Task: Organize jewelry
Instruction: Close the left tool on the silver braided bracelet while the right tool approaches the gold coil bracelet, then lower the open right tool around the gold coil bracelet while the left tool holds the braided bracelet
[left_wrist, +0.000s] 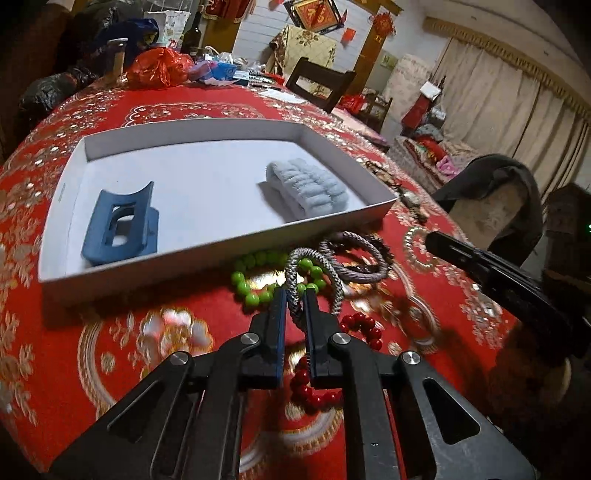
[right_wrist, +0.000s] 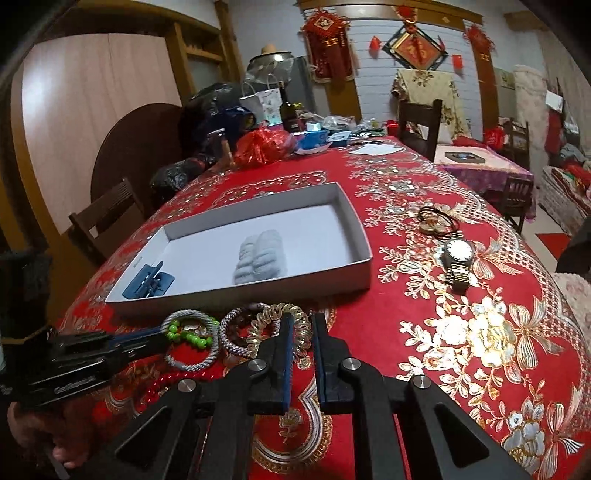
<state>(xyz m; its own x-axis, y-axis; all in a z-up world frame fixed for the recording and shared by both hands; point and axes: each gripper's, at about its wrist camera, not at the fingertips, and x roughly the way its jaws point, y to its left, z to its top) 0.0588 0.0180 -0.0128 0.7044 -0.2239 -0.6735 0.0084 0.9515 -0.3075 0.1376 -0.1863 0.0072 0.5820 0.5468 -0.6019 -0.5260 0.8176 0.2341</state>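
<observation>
Blue hair clip (left_wrist: 122, 225) and pale scrunchie (left_wrist: 308, 186) already lie in the white tray (left_wrist: 229, 127), so the left gripper (left_wrist: 295, 293), clamped on the grey cord bracelet (left_wrist: 295, 275) beside the tray's near wall, should lift it clear of the green beads (left_wrist: 255, 295), while the right gripper (right_wrist: 303, 321) pinches the clear coil tie (right_wrist: 291, 325).

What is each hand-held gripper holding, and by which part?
The left hand-held gripper pinches the grey cord bracelet by its near side. The right hand-held gripper clamps the clear coil hair tie at its right edge.
</observation>
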